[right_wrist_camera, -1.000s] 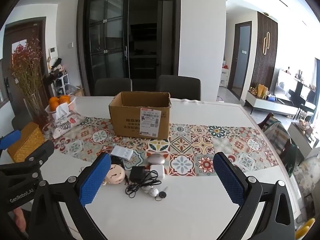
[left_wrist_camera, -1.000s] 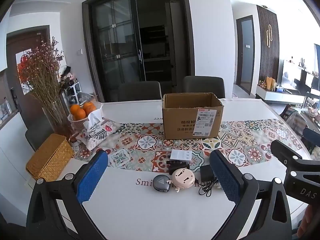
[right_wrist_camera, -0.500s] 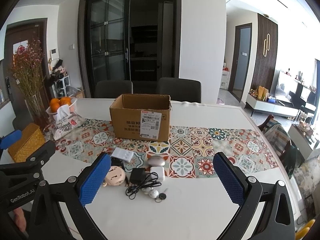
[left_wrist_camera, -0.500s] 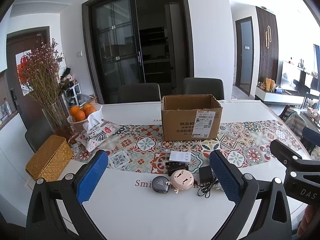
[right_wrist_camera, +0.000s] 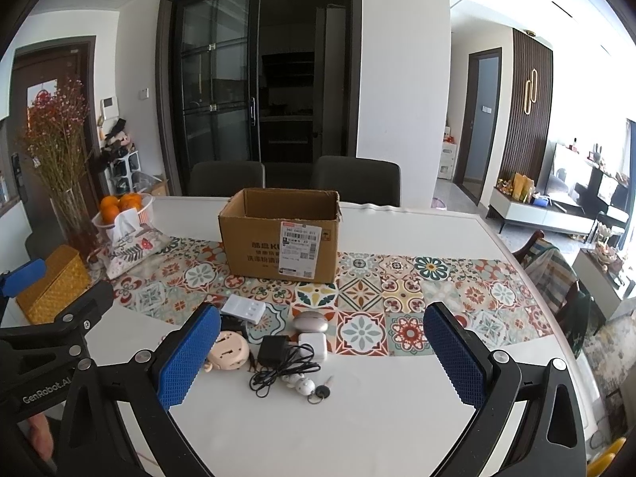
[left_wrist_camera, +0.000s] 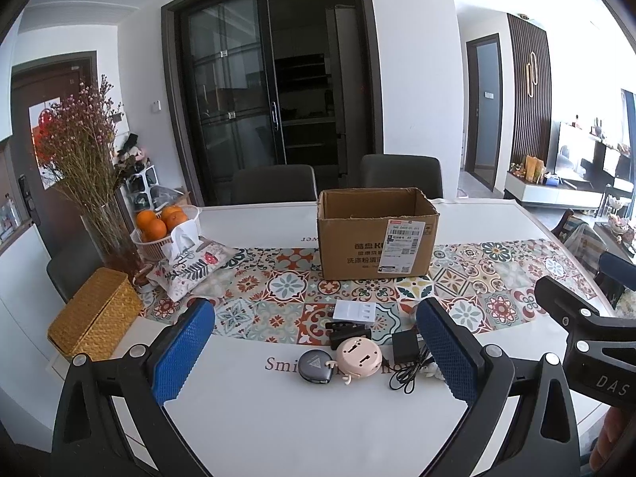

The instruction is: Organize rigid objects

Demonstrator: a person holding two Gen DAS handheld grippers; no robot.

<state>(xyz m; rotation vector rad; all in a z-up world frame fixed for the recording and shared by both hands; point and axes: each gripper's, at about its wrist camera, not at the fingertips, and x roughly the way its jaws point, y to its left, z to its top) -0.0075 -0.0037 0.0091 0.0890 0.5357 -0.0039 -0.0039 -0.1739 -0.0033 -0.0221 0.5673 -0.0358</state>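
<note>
Both grippers — left gripper [left_wrist_camera: 316, 353] and right gripper [right_wrist_camera: 322, 355] — hang wide and empty above the worktop [right_wrist_camera: 357, 429]. The small gadgets [right_wrist_camera: 274, 348] sit just ahead, the cardboard box [right_wrist_camera: 280, 234] beyond. I'd drop straight onto one piece — skip the tangled charger cable [right_wrist_camera: 284, 371] first.
</note>
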